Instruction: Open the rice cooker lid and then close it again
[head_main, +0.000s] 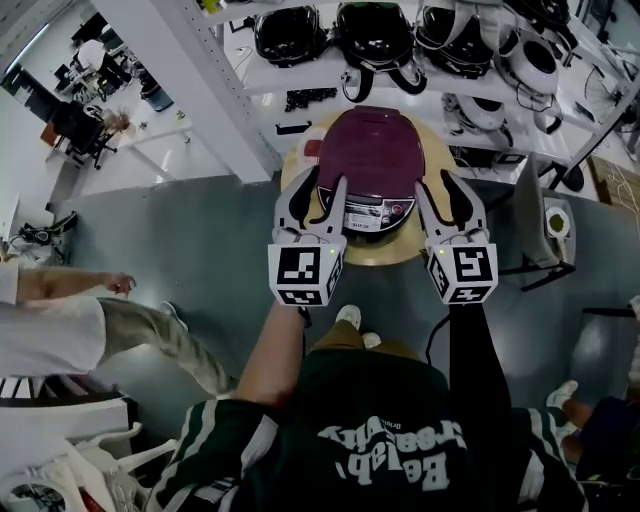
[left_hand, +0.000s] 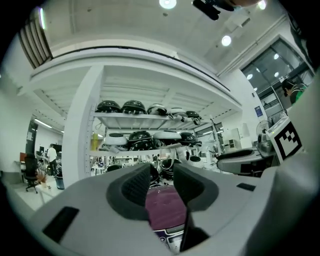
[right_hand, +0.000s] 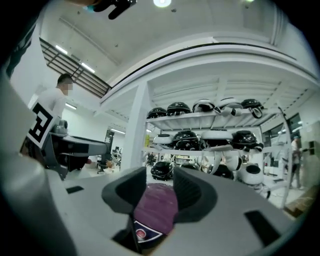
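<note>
While the cooker (head_main: 366, 180) sits closed on the counter (head_main: 437, 150), left claw (head_main: 318, 195) and right claw (head_main: 447, 195) hover at its near side, both part-open and empty, probably lined up for the lid (head_main: 368, 145).

Finger pads (left_hand: 134, 186): dark, matt, ribbed. Rice cooker lid (head_main: 366, 150), ahead of them: glossy maroon plastic. Table (head_main: 295, 166) beneath: pale, smooth wood.

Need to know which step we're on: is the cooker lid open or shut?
Shut. In the head view the purple lid lies flat on the cooker, and nothing of the inside shows.
</note>
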